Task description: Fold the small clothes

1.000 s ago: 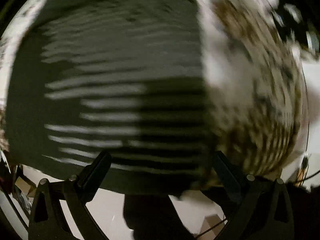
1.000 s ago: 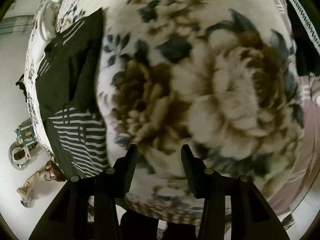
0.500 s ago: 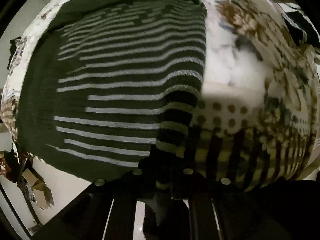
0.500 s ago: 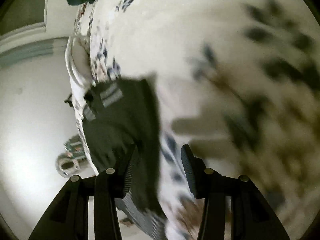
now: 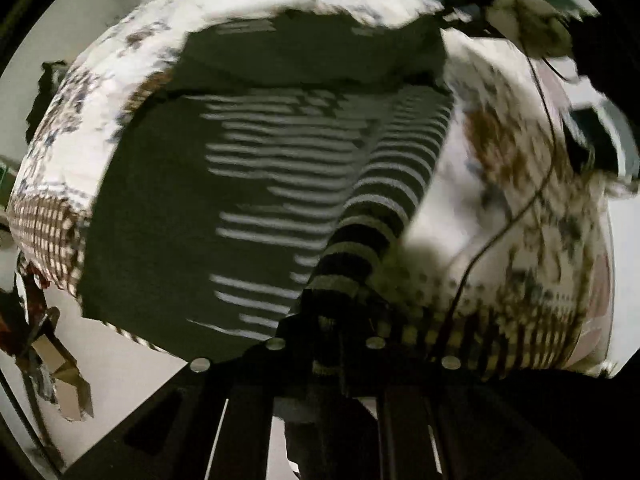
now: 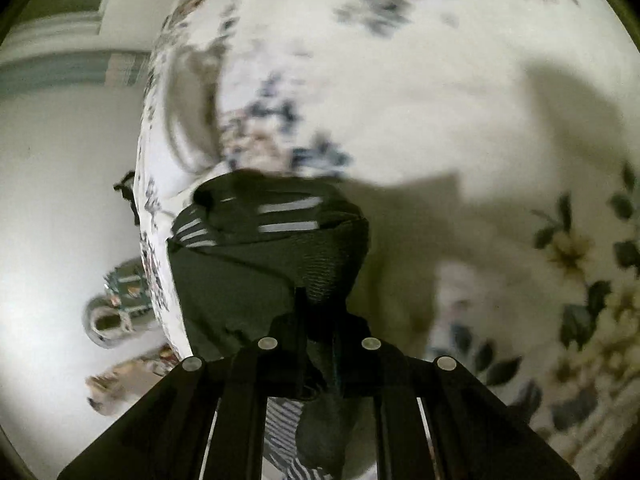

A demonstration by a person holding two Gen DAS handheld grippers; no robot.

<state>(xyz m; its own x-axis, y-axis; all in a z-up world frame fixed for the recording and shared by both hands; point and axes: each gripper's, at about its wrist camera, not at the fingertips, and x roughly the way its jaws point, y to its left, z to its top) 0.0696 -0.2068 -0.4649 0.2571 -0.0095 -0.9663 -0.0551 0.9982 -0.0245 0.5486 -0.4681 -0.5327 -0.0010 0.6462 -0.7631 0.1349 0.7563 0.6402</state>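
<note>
The sweater (image 5: 168,208) is soft, light and limp; left claw (image 5: 326,322) grips its sleeve (image 5: 384,208), right claw (image 6: 320,320) is closing on a dark edge

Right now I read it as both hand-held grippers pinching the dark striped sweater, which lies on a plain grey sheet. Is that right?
Not quite. The left hand-held gripper and the right hand-held gripper do each pinch the dark striped sweater, the right one's jaws closing on it. But the sheet is not plain grey: both wrist views show a white floral bedspread.
</note>
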